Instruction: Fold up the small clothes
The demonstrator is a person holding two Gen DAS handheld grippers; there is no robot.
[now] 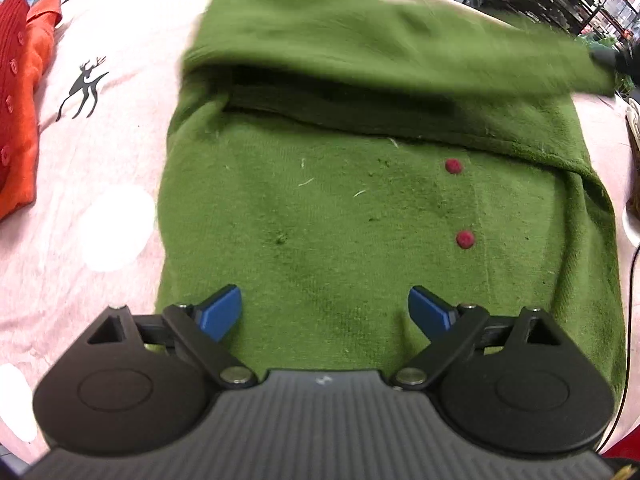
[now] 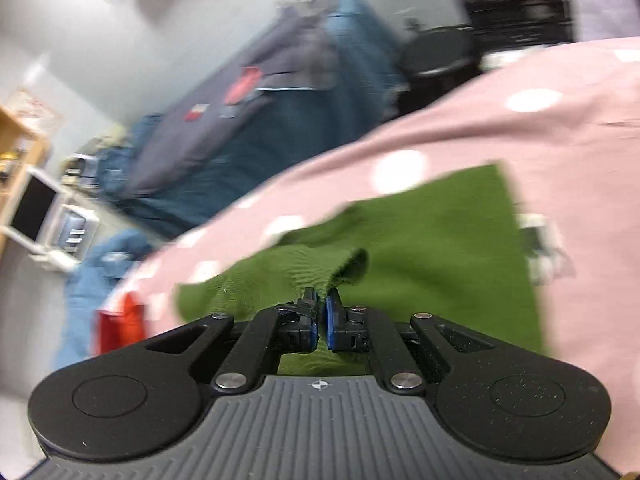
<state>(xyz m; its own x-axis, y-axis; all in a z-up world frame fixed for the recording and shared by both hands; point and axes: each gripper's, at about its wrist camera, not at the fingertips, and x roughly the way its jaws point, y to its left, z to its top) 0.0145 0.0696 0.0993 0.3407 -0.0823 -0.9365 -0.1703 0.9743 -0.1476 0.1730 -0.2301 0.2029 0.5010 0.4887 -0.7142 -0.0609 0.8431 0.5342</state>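
The green garment (image 1: 320, 208) lies spread on the pink spotted cloth (image 1: 120, 80) that covers the desk, its near part flat with two small red buttons (image 1: 454, 166) showing toward the right; its far part is raised off the surface and drawn across to the right as a blurred band, so a fold looks under way. The left tongs (image 1: 324, 312) hang just above the near edge of the garment with the blue pads (image 1: 222, 312) set wide and nothing between them; whether they touch the fabric I cannot tell. The right tongs (image 2: 320, 320) are pinched tight on a bunched edge of the same green cloth, which puckers in ridges right at the tips. By its look the garment is a soft, fleecy knit, light and limp; it should drape and sag from any single pinch, cling a little to the cloth beneath instead of sliding, and hold no crease on its own. A hem, cuff or corner, where the fabric is doubled and thicker, seems the best place to grip; a pinch mid-panel would likely gather only one layer. An orange garment (image 1: 24, 92) lies at the far left, well apart.
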